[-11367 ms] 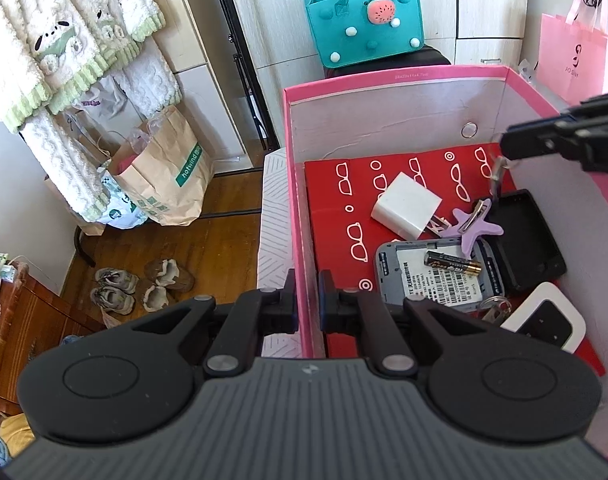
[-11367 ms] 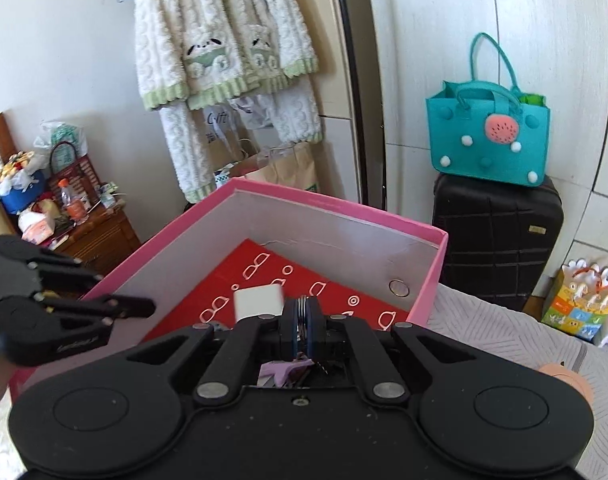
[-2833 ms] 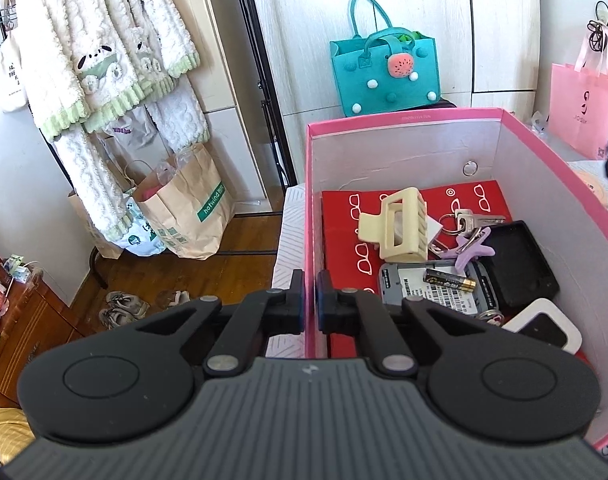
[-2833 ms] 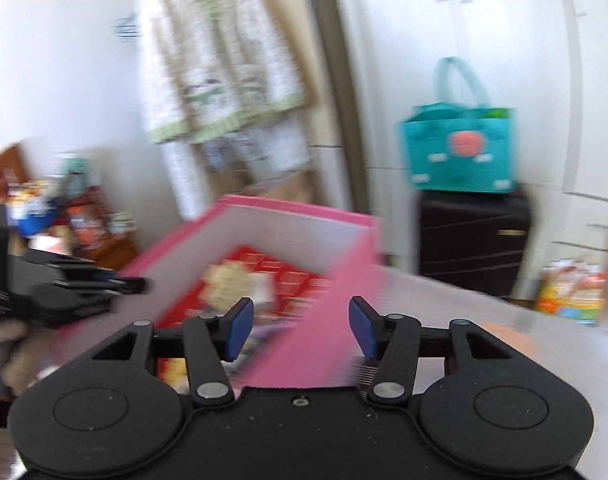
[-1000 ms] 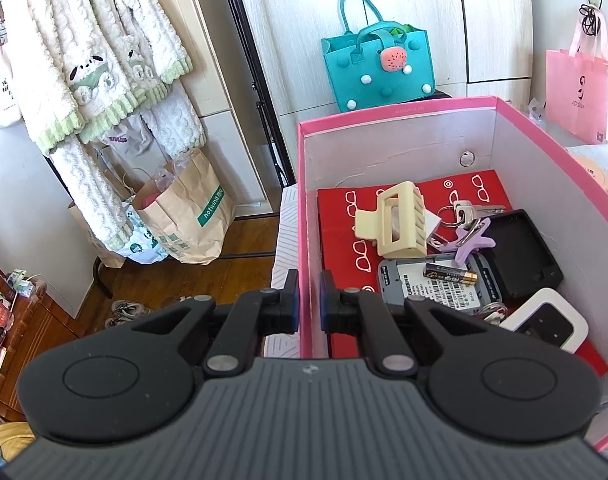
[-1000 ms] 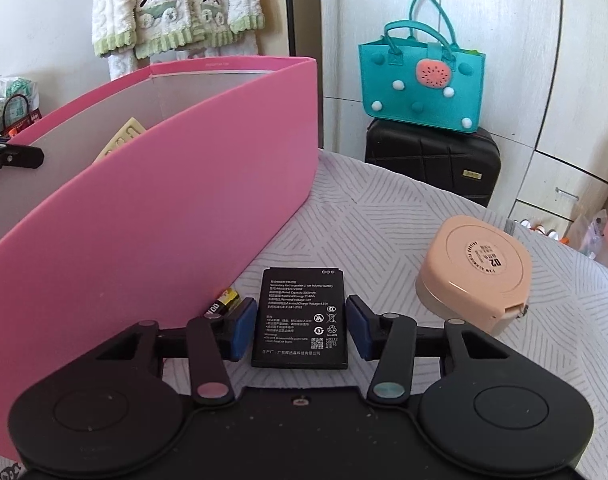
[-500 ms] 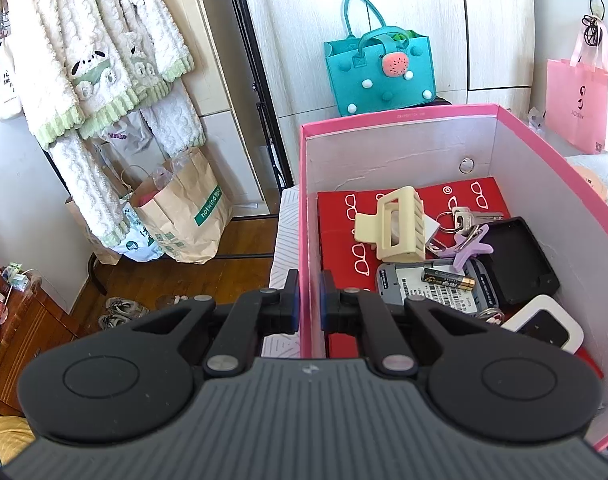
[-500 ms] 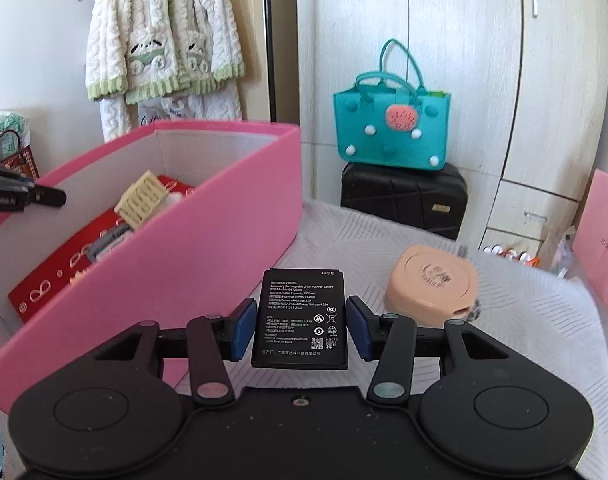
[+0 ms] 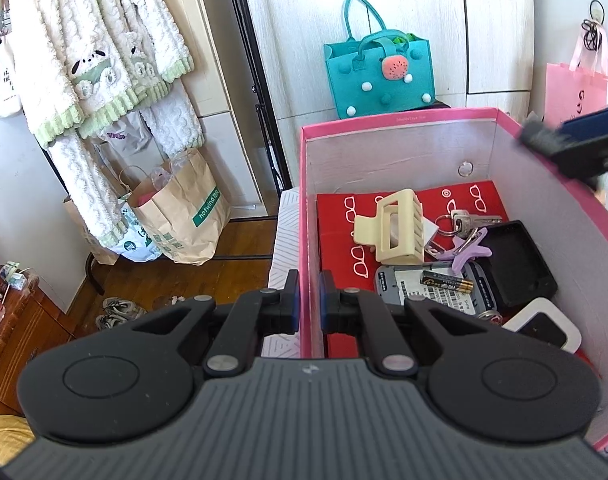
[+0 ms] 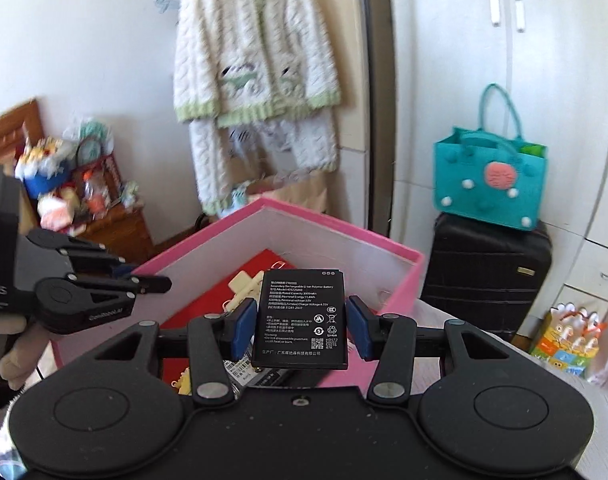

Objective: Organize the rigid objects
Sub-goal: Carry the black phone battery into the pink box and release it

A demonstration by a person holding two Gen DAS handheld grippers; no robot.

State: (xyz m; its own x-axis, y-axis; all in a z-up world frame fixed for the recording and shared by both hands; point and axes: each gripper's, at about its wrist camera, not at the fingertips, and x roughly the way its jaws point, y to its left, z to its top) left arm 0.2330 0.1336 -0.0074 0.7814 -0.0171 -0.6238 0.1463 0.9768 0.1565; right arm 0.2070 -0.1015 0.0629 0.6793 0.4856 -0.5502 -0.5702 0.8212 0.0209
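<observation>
The right gripper [image 10: 300,326] has its jaws half-spread and clamped on a flat black battery [image 10: 300,320] above the pink box's [image 9: 400,118] right wall, while the left gripper [image 9: 308,302] pinches the box's left wall, jaws nearly closed.

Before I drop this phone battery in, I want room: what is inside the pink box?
Inside the pink box: hair clip, keys, small battery on a grey device, black case. The nearest corner is hidden.
</observation>
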